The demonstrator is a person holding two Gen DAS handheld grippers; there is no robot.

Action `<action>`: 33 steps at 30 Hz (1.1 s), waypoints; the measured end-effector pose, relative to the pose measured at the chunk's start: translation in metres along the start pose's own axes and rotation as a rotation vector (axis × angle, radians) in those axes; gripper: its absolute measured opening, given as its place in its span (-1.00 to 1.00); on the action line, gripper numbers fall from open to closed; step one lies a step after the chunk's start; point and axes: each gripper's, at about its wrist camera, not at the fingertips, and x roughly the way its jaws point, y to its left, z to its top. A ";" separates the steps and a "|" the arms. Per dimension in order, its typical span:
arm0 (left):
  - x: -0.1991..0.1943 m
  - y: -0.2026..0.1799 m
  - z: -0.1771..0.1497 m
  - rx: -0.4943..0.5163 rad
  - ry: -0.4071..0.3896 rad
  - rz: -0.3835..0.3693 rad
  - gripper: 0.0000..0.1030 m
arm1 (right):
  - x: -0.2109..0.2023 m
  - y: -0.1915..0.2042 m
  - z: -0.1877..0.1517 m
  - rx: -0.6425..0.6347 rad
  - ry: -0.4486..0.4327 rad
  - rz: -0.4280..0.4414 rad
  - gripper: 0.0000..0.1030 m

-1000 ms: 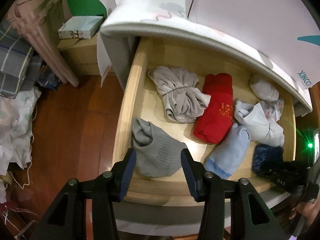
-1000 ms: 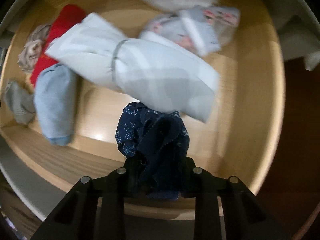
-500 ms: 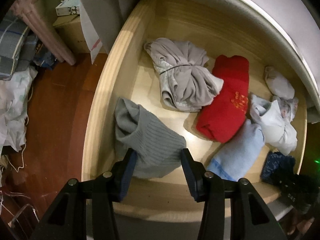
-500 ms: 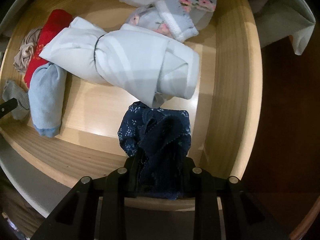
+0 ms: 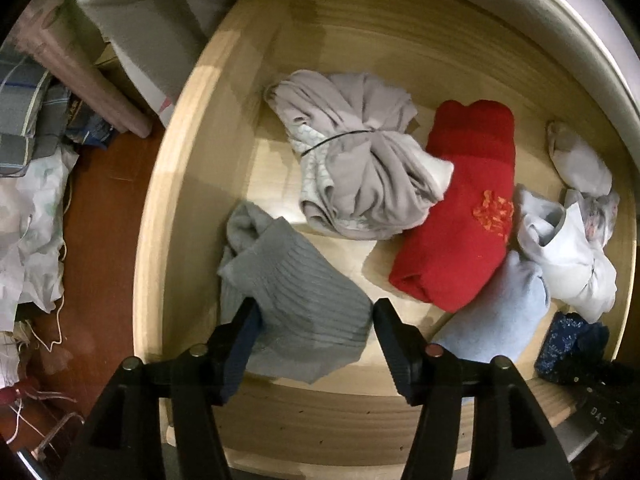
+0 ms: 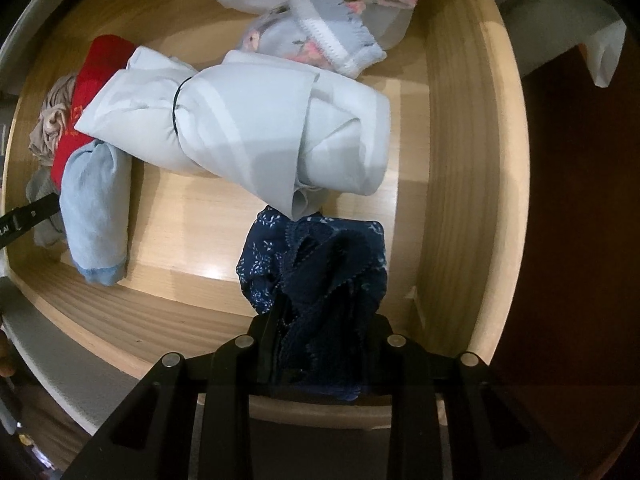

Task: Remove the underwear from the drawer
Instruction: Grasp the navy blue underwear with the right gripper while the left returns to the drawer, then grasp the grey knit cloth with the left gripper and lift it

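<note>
Perhaps "DAS" on right gripper point(image 5: 600, 404)

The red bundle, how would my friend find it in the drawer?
Look in the open wooden drawer. Near its middle lies the red bundle, between a beige tied bundle and a pale blue roll. Only it is bright red, with orange marks.

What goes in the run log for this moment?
right gripper: shut on navy underwear | left gripper: opening around grey sock | drawer: open

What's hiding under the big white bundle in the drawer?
The white bundle lies over one end of the red cloth and the light blue roll, and its corner overlaps the dark blue underwear. Anything else beneath it is covered.
</note>
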 end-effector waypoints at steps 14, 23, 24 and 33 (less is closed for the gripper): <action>-0.011 -0.001 -0.010 0.020 -0.058 0.005 -0.42 | -0.001 0.013 -0.007 -0.011 0.002 -0.013 -0.46; -0.035 -0.006 -0.026 0.038 -0.088 -0.029 -0.49 | 0.004 0.029 -0.015 -0.034 -0.013 -0.036 -0.47; -0.041 -0.007 -0.029 0.045 -0.096 -0.037 -0.49 | 0.009 0.033 -0.019 -0.035 -0.015 -0.038 -0.47; -0.094 -0.013 -0.041 0.096 -0.176 -0.080 -0.49 | 0.016 0.042 -0.024 -0.034 -0.018 -0.039 -0.47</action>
